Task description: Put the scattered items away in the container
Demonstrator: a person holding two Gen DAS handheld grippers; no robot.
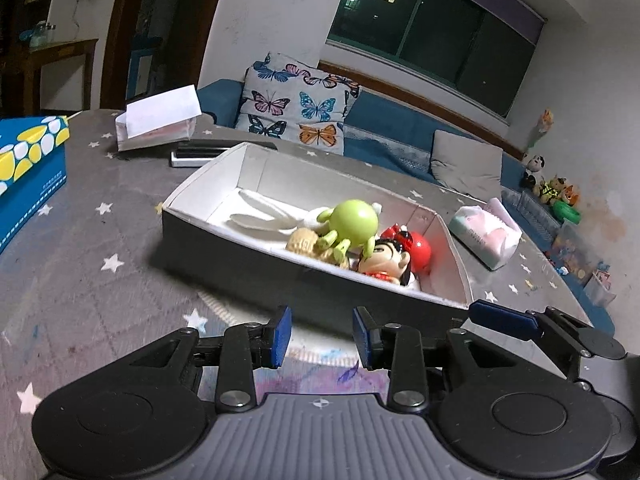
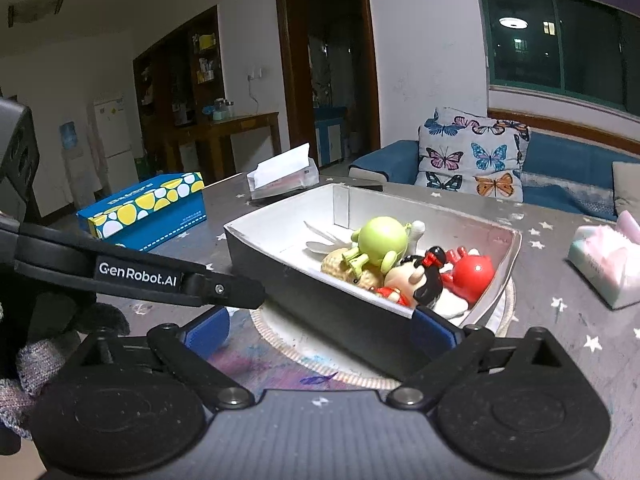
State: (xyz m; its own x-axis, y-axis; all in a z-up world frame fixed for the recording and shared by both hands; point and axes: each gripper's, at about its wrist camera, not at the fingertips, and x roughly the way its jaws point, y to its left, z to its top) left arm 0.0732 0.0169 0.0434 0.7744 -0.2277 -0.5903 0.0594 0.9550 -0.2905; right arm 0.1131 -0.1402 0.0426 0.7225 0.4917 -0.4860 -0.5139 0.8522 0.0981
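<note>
Since toys already lie in the box (image 2: 304, 280) at 12 o'clock on the bench (image 1: 100, 240), w/ left hand-held gripper (image 1: 321, 336) part-open & right hand-held gripper (image 2: 320, 326) wide, both empty, box prob. light, thin card walls—grip near rim.

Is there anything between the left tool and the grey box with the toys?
Nothing visible. Only bare star-printed grey tablecloth lies between the open, empty left tool and the near wall of the white-lined grey cardboard box. The right tool is beside it, also open.
</note>
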